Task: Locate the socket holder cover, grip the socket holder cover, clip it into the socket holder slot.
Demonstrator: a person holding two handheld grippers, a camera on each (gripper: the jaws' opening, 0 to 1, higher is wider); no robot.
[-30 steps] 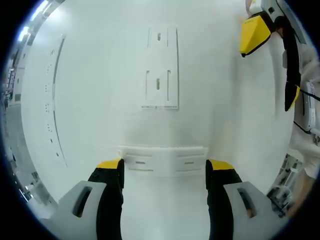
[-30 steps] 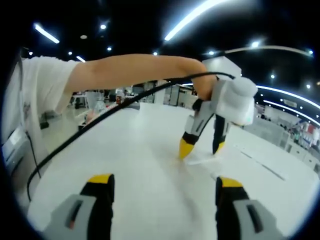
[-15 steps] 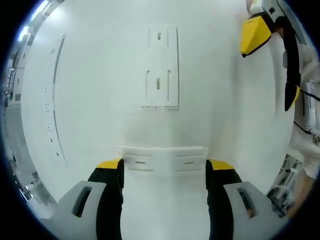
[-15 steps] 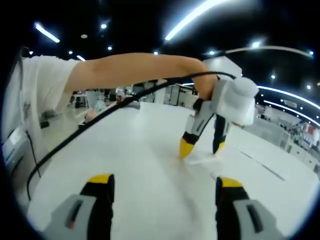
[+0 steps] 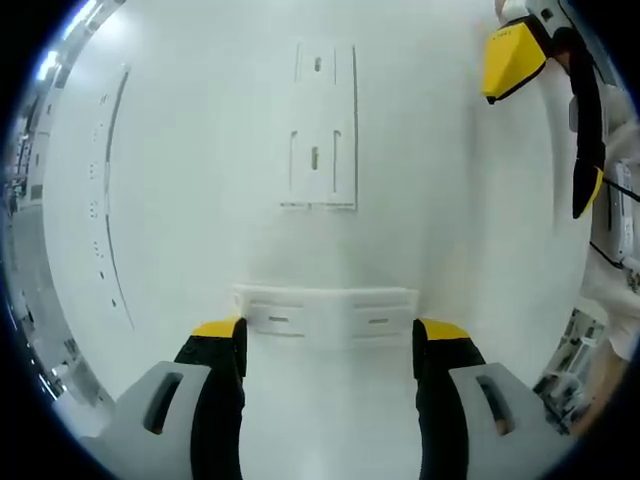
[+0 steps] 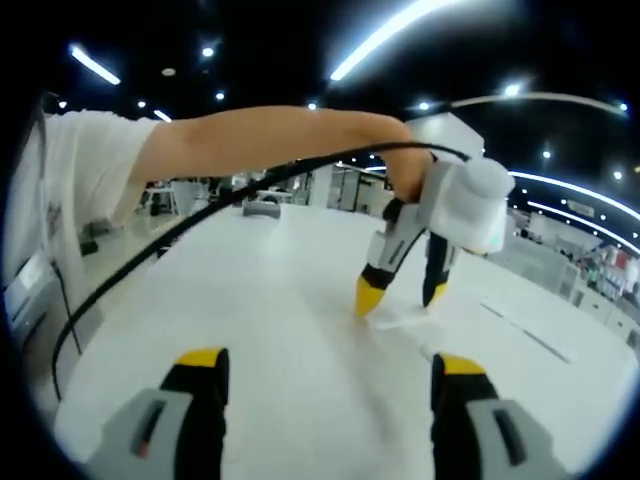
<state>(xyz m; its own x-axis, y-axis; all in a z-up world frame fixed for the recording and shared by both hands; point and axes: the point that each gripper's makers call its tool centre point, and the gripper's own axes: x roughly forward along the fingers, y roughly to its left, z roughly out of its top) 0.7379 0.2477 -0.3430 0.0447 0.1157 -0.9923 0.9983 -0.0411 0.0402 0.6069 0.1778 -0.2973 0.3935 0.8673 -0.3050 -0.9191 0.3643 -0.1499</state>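
While straddling the socket holder cover (image 5: 327,311), left gripper (image 5: 327,345) spread, lined up to pinch. Socket holder slot (image 5: 319,140) at 12 o'clock on surface (image 5: 200,200). Right gripper (image 6: 325,375) spread, holding nothing.

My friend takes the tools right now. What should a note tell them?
Left tool: open, jaws on either side of the white socket holder cover lying flat on the white table; grip not yet closed.
Right tool: open, empty, held above the table off to the side.
Socket holder: flat on the table, beyond the cover, apart from it.
Done: cover located, left tool lined up.
Left: close on the cover, carry it to the holder, clip it into the slot.
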